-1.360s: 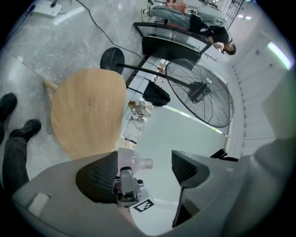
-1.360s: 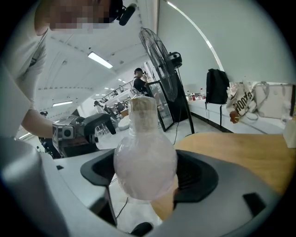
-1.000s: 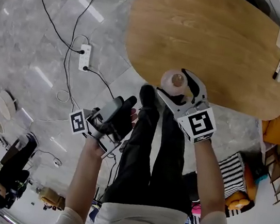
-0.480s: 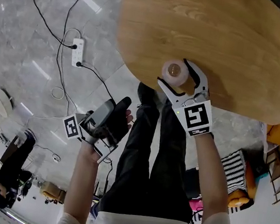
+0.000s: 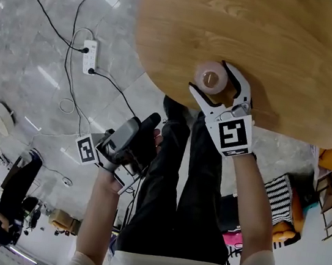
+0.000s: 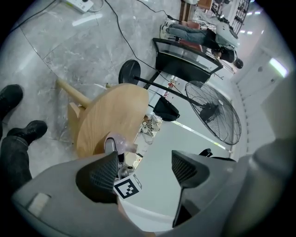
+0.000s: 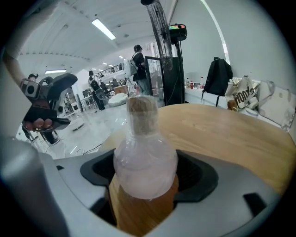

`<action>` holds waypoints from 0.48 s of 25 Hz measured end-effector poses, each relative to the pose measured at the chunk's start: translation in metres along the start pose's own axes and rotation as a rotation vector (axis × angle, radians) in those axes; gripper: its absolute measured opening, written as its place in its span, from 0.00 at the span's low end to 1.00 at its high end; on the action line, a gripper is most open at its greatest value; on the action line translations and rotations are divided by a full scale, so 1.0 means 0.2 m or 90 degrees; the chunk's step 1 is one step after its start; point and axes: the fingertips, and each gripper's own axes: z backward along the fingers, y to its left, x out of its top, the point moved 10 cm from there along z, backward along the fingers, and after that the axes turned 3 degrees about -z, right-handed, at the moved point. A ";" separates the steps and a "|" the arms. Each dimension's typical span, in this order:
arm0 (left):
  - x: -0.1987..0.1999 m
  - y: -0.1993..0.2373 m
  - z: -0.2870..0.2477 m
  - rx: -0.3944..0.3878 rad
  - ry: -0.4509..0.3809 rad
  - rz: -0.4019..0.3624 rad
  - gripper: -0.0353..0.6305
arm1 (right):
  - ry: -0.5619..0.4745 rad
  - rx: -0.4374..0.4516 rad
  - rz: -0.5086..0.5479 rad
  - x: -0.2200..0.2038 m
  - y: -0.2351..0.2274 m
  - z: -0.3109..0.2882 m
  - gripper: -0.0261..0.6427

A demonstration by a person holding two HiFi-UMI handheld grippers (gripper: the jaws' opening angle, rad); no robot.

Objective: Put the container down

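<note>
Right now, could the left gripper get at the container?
Probably not as things stand. The left gripper is open and empty off the table, beside the person's leg, and the right gripper is shut on the container, covering both its sides.

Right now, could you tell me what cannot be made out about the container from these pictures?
- Corked flask's underside: right gripper view, turned away behind its own bulb between the right gripper's jaws; contact with the wooden table cannot be told.
- Head view: the bulb covers it too.
- Contents: cloudy wall, unclear in both views.
</note>
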 end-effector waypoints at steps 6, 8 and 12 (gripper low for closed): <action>-0.02 0.03 -0.01 0.001 0.004 0.008 0.61 | 0.022 -0.013 0.022 -0.05 0.01 0.00 0.61; -0.02 0.03 0.00 0.001 0.005 0.005 0.61 | 0.029 -0.019 0.034 -0.05 0.01 -0.01 0.61; -0.01 -0.01 0.02 -0.004 0.005 -0.006 0.61 | 0.042 -0.010 0.046 -0.03 0.02 -0.02 0.62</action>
